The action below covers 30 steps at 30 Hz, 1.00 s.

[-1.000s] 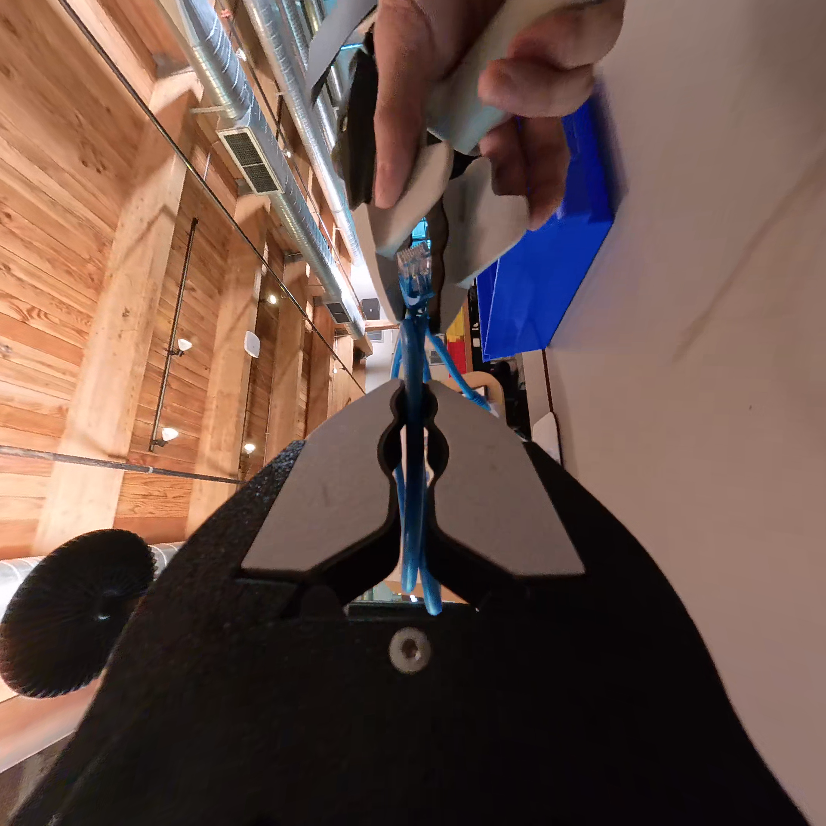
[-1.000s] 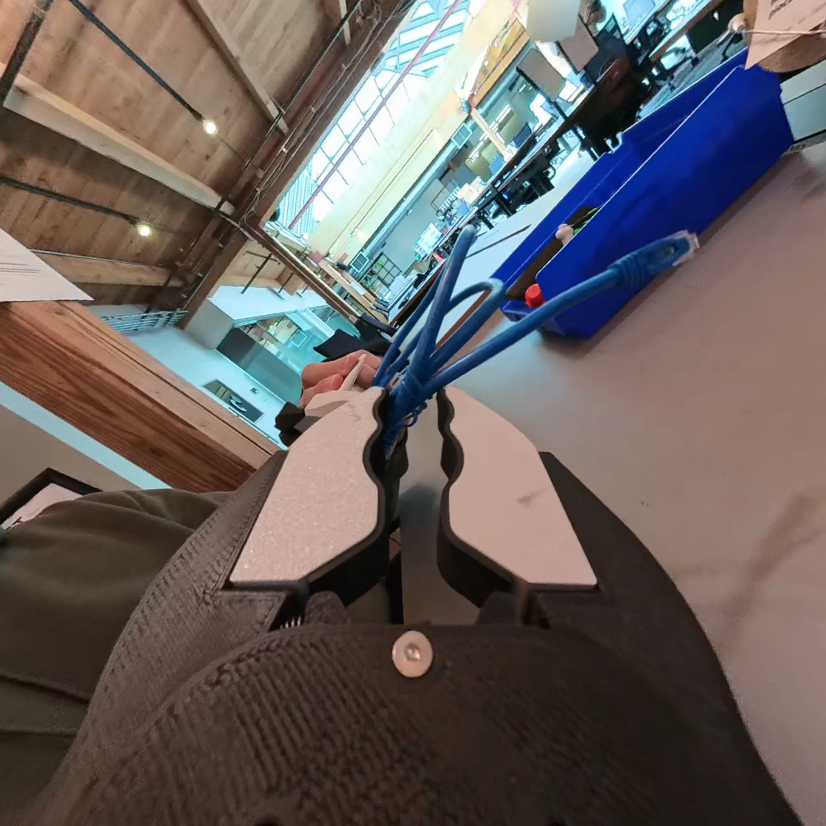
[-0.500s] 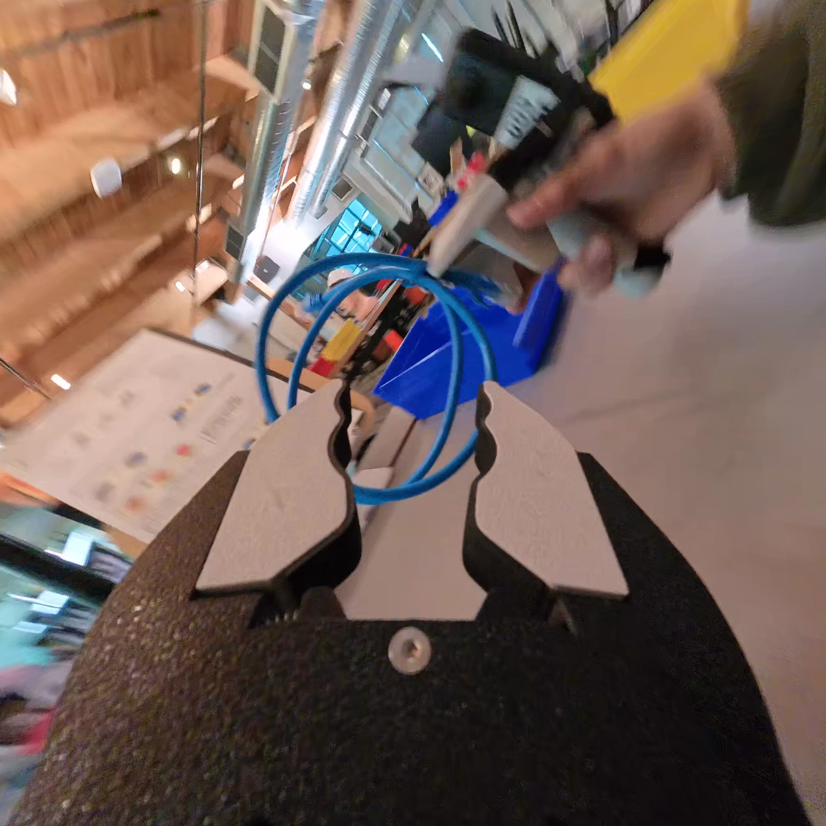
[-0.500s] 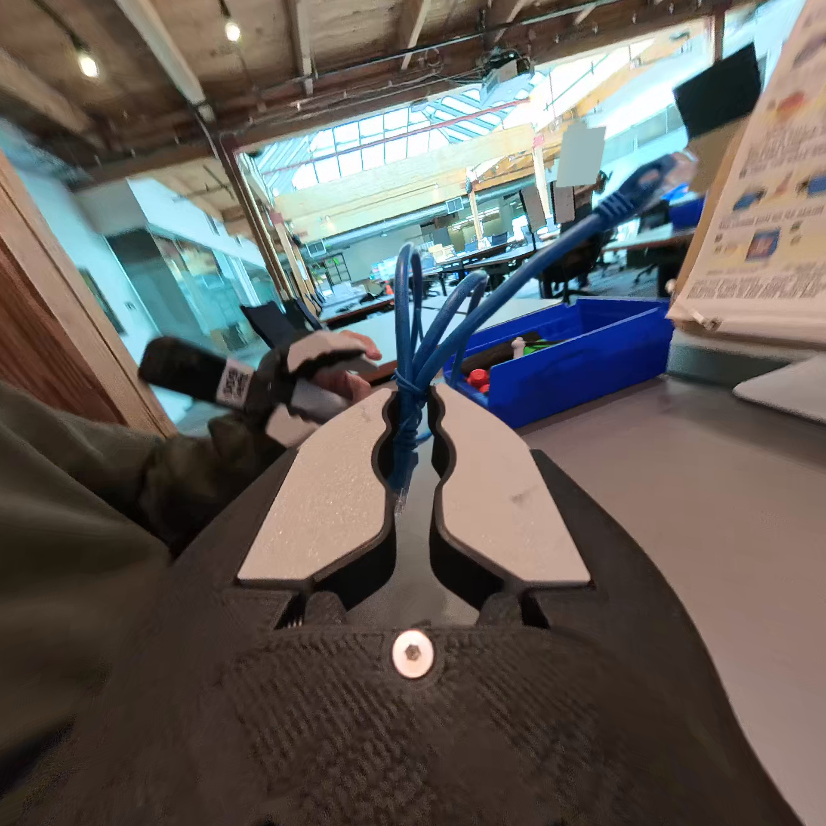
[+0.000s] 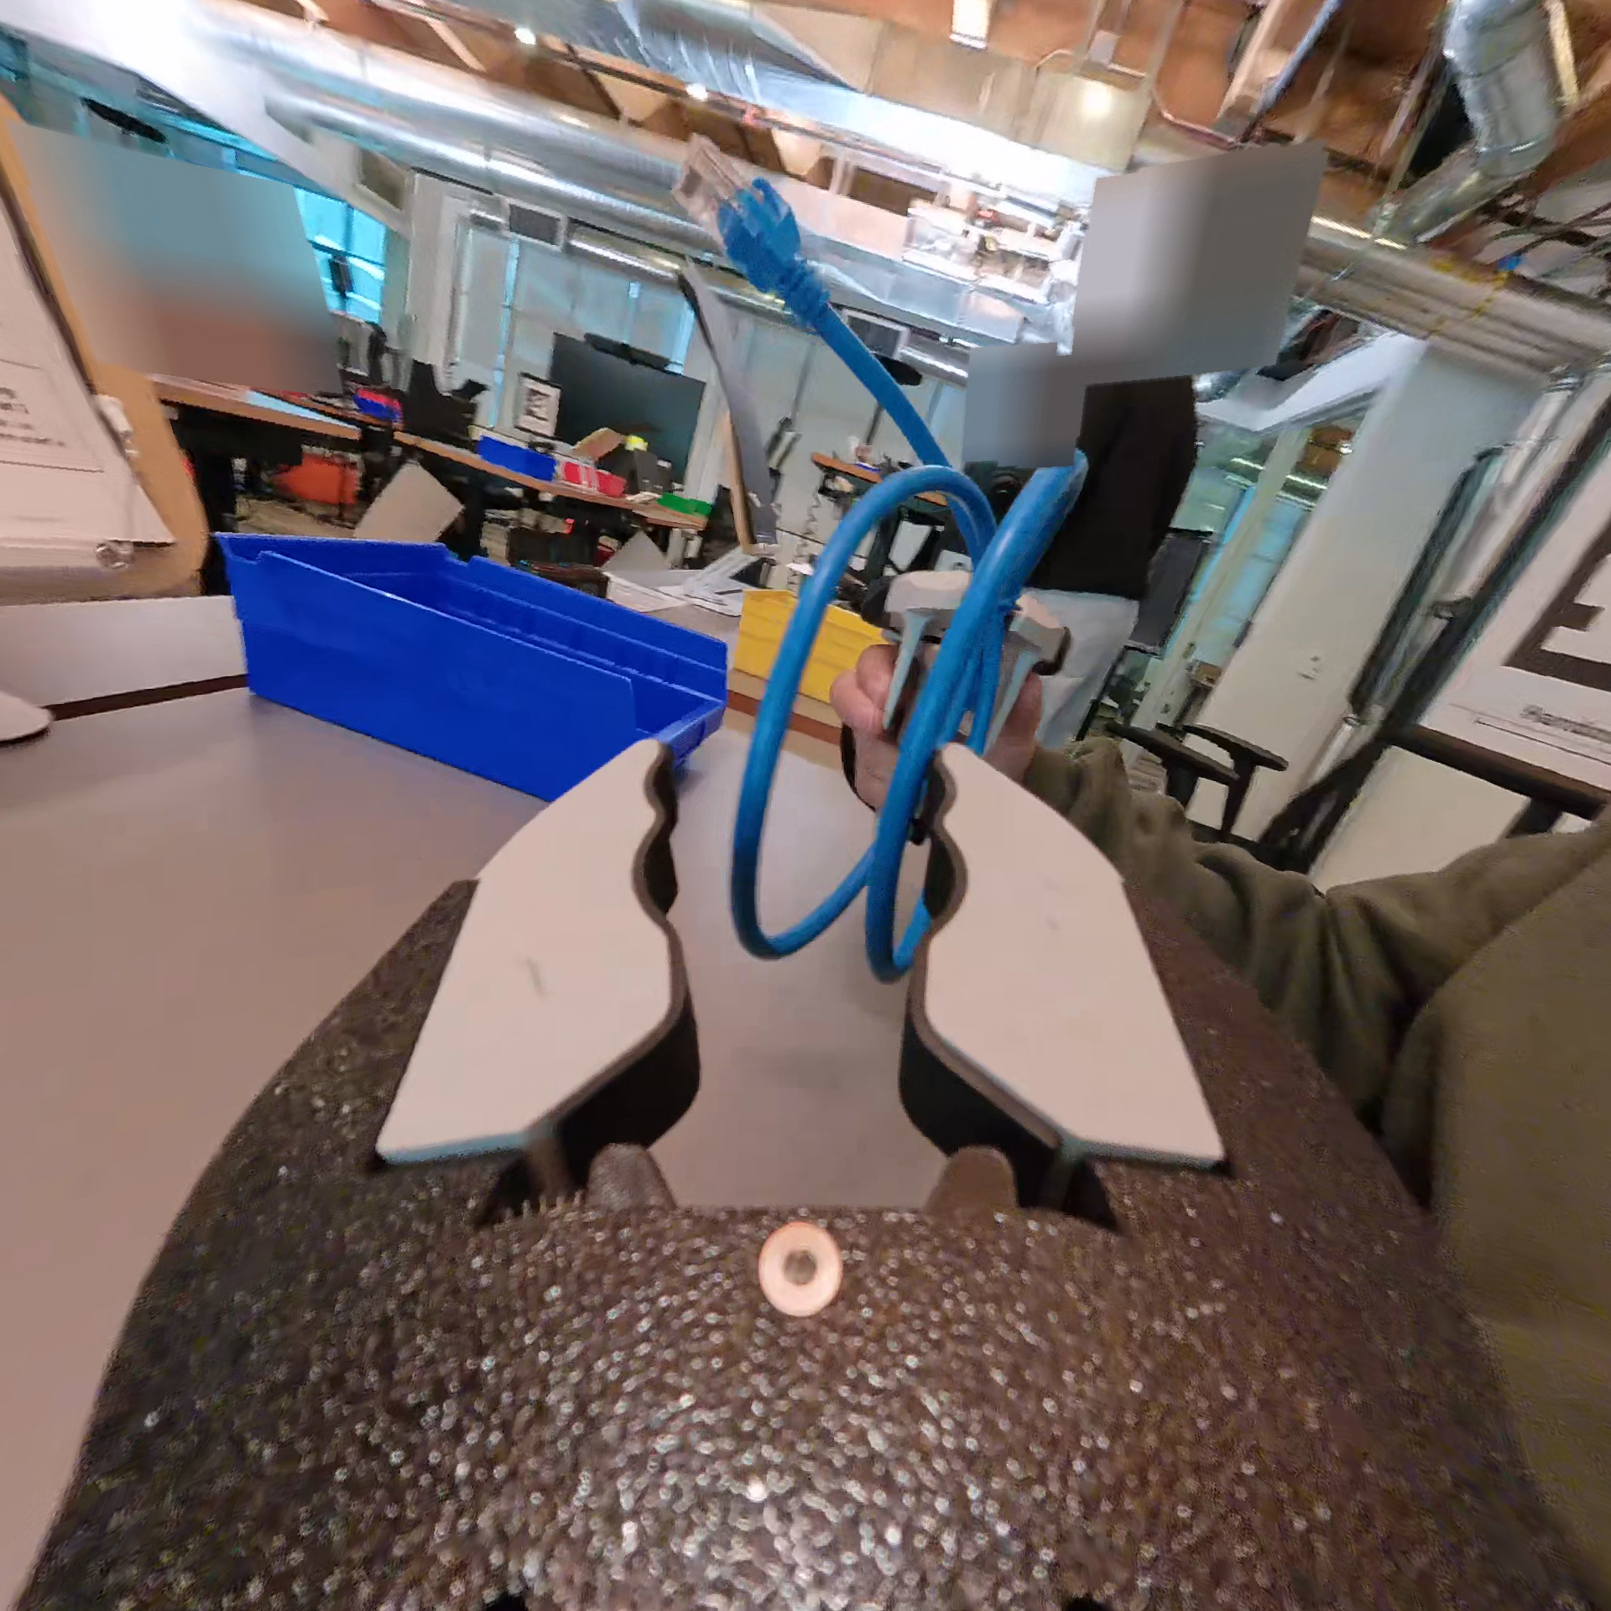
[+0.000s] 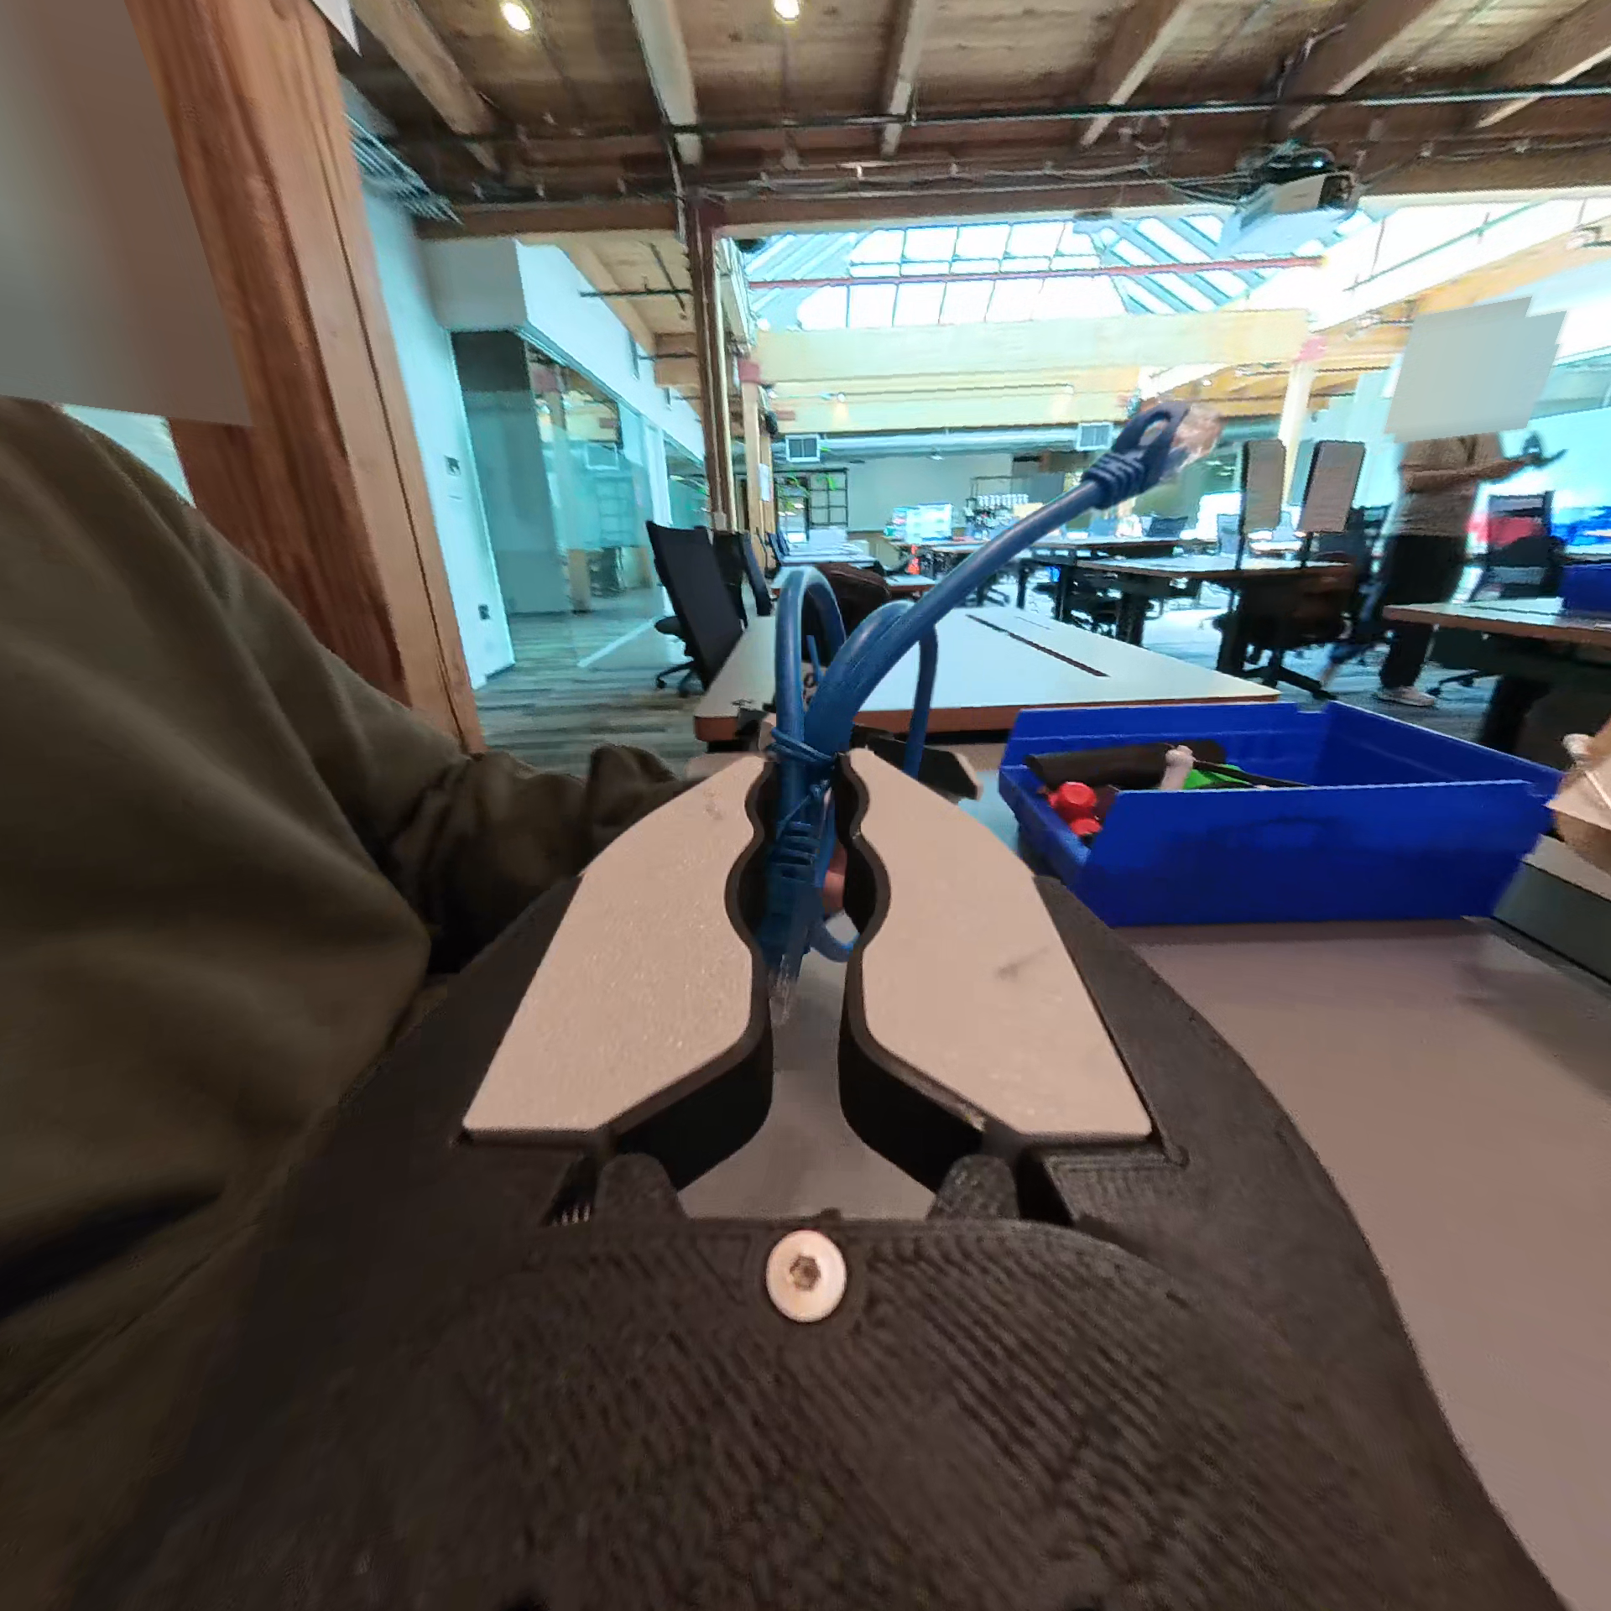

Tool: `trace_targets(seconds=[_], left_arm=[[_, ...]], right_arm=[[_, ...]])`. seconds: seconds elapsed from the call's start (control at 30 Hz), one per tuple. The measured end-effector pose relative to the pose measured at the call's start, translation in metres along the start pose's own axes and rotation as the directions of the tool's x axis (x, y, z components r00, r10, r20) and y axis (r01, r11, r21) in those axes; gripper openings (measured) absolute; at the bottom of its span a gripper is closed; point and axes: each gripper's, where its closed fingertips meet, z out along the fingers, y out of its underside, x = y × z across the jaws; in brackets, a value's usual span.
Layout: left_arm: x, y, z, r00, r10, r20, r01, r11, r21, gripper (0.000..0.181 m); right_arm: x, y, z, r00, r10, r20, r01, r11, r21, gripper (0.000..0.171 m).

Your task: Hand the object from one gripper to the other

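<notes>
1. L gripper (image 5: 802, 872) fingers (image 5: 558, 985) are spread wide w/ nothing between them but air; the cable loops hang just ahead of the tips, nearer the right-hand finger. Can't tell if a loop touches that finger.
2. R gripper (image 6: 806, 859) fingers (image 6: 641, 950) are pressed in on the blue network cable (image 6: 798, 837), pinching the tied bundle near its wire twist; one plug hangs down in the gap, the other plug end arcs up and to the right.
3. Cable is in the air over the grey table (image 6: 1395, 1090), held only by R. Blue bin (image 6: 1290, 837) sits toward the table's far edge, well clear.
4. Judgement: handover looks done, R has it. Step in hand is prob. backing L away, or a return pass.
5. If backing off: pull L straight back w/ fingers wide so no tip snags a loop.
6. If regrasping: aim for the tied bundle, not a single loose loop, since loops flex and slip.
7. Keep R clamped till L is fully closed, then ease R off slowly.
8. Watch the free plug end (image 5: 750, 227); it sticks up and could catch.
</notes>
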Motion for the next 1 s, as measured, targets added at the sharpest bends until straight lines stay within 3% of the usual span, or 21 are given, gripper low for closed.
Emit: trace_targets(seconds=[0.1, 0.17, 0.27, 0.33, 0.43, 0.5, 0.6, 0.7, 0.77, 0.83, 0.9, 1.0], left_arm=[[0.011, 0.006, 0.0, 0.996, -0.024, -0.083, 0.021, 0.999, -0.037, 0.038], [0.014, 0.008, -0.001, 0.994, 0.004, -0.108, -0.01, 0.999, -0.047, 0.011], [0.01, 0.007, -0.003, 0.991, 0.119, -0.064, -0.122, 0.992, -0.043, 0.01], [0.006, 0.002, -0.005, 0.969, 0.247, -0.006, -0.247, 0.969, -0.022, 0.01], [0.0, -0.005, -0.008, 0.861, 0.499, 0.1, -0.496, 0.866, -0.053, 0.009], [-0.004, -0.006, -0.009, 0.731, 0.666, 0.147, -0.653, 0.746, -0.133, 0.008], [-0.003, -0.01, -0.006, 0.46, 0.87, 0.178, -0.831, 0.492, -0.26, 0.007], [0.009, -0.007, 0.0, 0.083, 0.993, 0.078, -0.924, 0.106, -0.368, 0.007], [0.017, 0.001, 0.005, -0.151, 0.988, -0.041, -0.902, -0.155, -0.403, 0.007], [0.024, 0.011, 0.009, -0.33, 0.933, -0.147, -0.85, -0.361, -0.384, 0.006], [0.03, 0.021, 0.011, -0.432, 0.874, -0.222, -0.805, -0.484, -0.342, 0.005], [0.033, 0.031, 0.01, -0.486, 0.828, -0.279, -0.778, -0.556, -0.294, 0.005]], right_arm=[[-0.002, -0.003, 0.0, 0.999, 0.04, 0.035, -0.041, 0.998, 0.038, 0.013], [0.003, -0.001, -0.002, 0.998, 0.059, 0.014, -0.06, 0.998, 0.033, 0.013], [0.01, 0.007, -0.005, 0.993, 0.117, -0.017, -0.117, 0.993, 0.004, 0.013], [0.023, 0.011, -0.007, 0.985, 0.133, -0.11, -0.135, 0.991, -0.007, 0.015], [0.043, 0.016, -0.015, 0.945, 0.228, -0.234, -0.233, 0.972, 0.006, 0.048], [0.056, 0.028, -0.022, 0.877, 0.382, -0.29, -0.394, 0.919, 0.019, 0.067], [0.068, 0.044, -0.026, 0.717, 0.644, -0.267, -0.639, 0.76, 0.117, 0.066], [0.077, 0.059, -0.026, 0.587, 0.788, -0.185, -0.765, 0.615, 0.193, 0.055], [0.082, 0.064, -0.025, 0.514, 0.85, -0.112, -0.816, 0.525, 0.243, 0.05], [0.083, 0.071, -0.023, 0.47, 0.881, -0.055, -0.846, 0.468, 0.255, 0.041], [0.082, 0.074, -0.019, 0.431, 0.903, 0.009, -0.874, 0.414, 0.254, 0.042], [0.074, 0.069, -0.013, 0.412, 0.905, 0.108, -0.896, 0.381, 0.229, 0.039]])
